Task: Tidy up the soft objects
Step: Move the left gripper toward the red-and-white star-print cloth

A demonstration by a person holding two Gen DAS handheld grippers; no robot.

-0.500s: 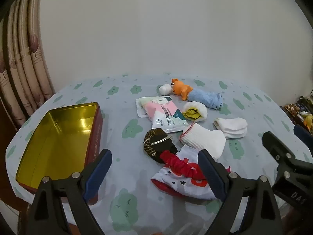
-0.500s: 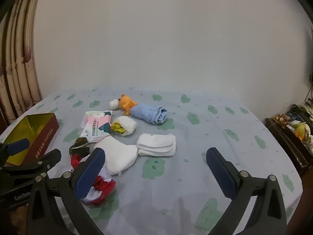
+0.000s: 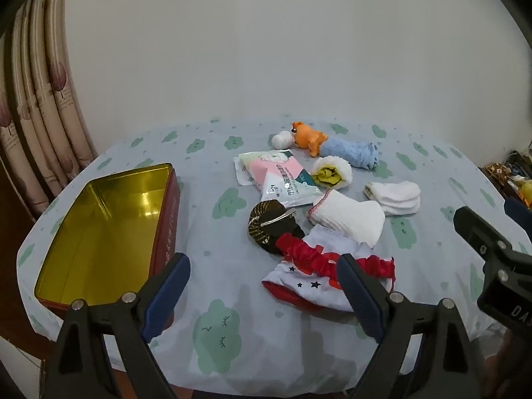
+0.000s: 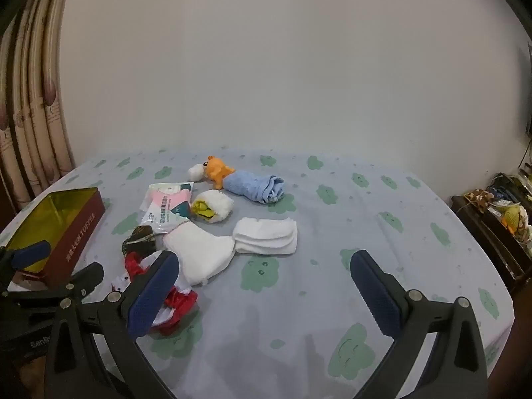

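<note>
**Sorting not yet begun**

The red tin (image 3: 109, 222) is seen empty at the bench's (image 3: 212, 359) left; the soft objects (image 3: 342, 222) are scattered beside it. Both the left hand-held gripper (image 3: 262, 294) and right hand-held gripper (image 4: 262, 294) are held released, nothing grasped

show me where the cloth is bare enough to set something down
Free: the strip between the tin and the brown hair clip, and the wide stretch right of the folded white socks. Crowded: from the orange plush down to the red-trimmed cloth.
</note>
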